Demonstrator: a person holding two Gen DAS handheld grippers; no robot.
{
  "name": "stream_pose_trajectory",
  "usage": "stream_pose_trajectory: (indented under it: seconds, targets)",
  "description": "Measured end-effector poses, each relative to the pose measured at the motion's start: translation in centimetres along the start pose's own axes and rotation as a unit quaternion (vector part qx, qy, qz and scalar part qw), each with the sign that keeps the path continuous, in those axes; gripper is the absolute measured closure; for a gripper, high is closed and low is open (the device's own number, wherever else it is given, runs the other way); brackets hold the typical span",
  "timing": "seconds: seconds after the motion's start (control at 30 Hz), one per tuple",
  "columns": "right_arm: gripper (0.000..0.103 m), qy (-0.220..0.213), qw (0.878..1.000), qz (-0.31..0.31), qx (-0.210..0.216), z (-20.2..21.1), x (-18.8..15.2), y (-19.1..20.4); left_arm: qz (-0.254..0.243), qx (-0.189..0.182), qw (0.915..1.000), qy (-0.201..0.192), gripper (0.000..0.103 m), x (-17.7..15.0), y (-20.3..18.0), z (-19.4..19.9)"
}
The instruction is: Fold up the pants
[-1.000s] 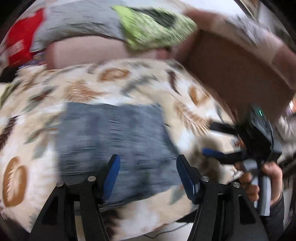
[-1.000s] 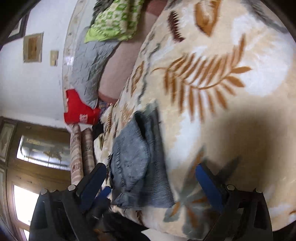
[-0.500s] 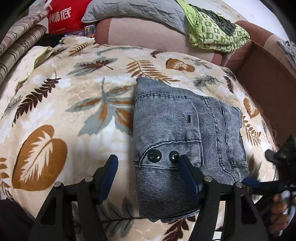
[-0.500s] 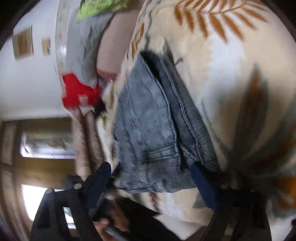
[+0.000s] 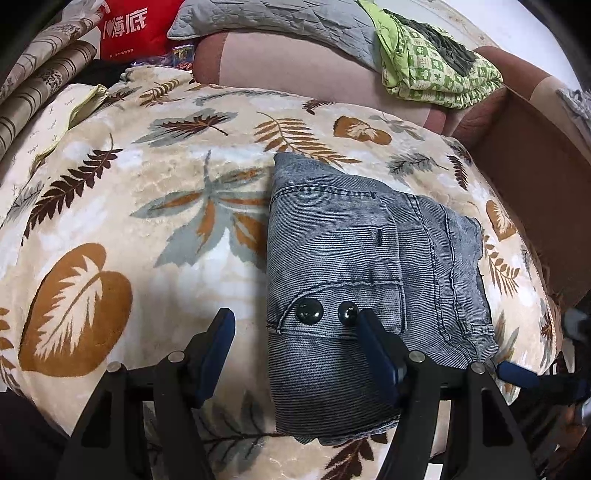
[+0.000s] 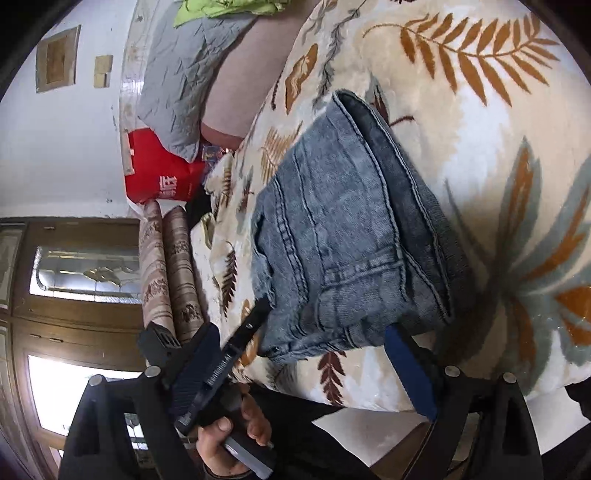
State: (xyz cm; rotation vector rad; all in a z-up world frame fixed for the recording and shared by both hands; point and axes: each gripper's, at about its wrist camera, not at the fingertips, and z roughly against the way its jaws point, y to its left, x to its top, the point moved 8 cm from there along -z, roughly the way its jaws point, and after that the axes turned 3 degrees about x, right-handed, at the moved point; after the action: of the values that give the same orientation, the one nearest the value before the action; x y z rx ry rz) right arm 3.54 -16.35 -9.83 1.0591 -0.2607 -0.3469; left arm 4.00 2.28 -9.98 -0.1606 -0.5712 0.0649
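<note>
**Jeans sit folded on the leaf blanket, both tongs gaping**

The pants (image 5: 369,251) lie folded into a thick denim packet on the leaf-print blanket (image 5: 110,229), two dark buttons (image 5: 309,311) facing up near the front edge. The left tongs (image 5: 291,343) hang spread wide over that edge, one blue pad on the bare blanket side, the other over the denim, gripping nothing. The right tongs (image 6: 314,365) are released too, straddling the packet's near corner. Behind, a green patterned cloth (image 5: 432,70) and a red bag (image 5: 129,29) rest by the sofa
</note>
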Motion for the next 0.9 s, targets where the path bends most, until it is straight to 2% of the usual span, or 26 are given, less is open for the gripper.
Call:
stream_pose_trajectory:
  seconds: [0.07, 0.2, 0.33, 0.53, 0.77, 0.8, 0.83, 0.87, 0.9]
  targets:
    - [0.010, -0.004, 1.000, 0.000, 0.003, 0.0, 0.5, 0.3, 0.001, 0.001, 1.0000, 0.001, 0.030, 0.0, 0.0, -0.1]
    - [0.010, -0.010, 0.999, -0.034, -0.025, -0.8, 1.7, -2.1, 0.010, -0.002, 0.9999, 0.002, 0.026, -0.1, 0.5, -0.4]
    - [0.010, -0.025, 0.999, -0.038, -0.010, 0.0, 2.3, -1.8, 0.014, -0.008, 0.9999, 0.001, 0.025, -0.1, 0.7, -0.2]
    - [0.010, -0.022, 0.998, -0.049, -0.038, -0.6, 2.9, -2.6, 0.011, -0.007, 0.9999, -0.005, 0.025, -0.1, 0.6, -0.4]
    - [0.011, -0.018, 0.996, -0.034, -0.081, -1.2, 2.8, -2.4, 0.016, -0.009, 0.9998, -0.006, 0.021, -0.2, 0.7, -0.7]
    - [0.013, -0.014, 0.995, -0.026, -0.092, -1.6, 2.9, -2.3, 0.014, -0.009, 0.9998, -0.007, 0.021, -0.2, 0.7, -0.7]
    - [0.021, -0.008, 0.993, -0.002, -0.114, -2.1, 3.0, -2.1, 0.014, -0.008, 0.9998, -0.008, 0.021, -0.2, 0.8, -0.7]
    - [0.048, -0.004, 0.989, 0.021, -0.149, -2.5, 3.1, -2.0, 0.014, -0.007, 0.9999, -0.007, 0.021, -0.1, 0.9, -0.8]
    - [0.070, 0.000, 0.983, 0.039, -0.181, -2.9, 3.1, -1.9, 0.014, -0.007, 0.9998, -0.008, 0.021, -0.2, 0.9, -0.7]
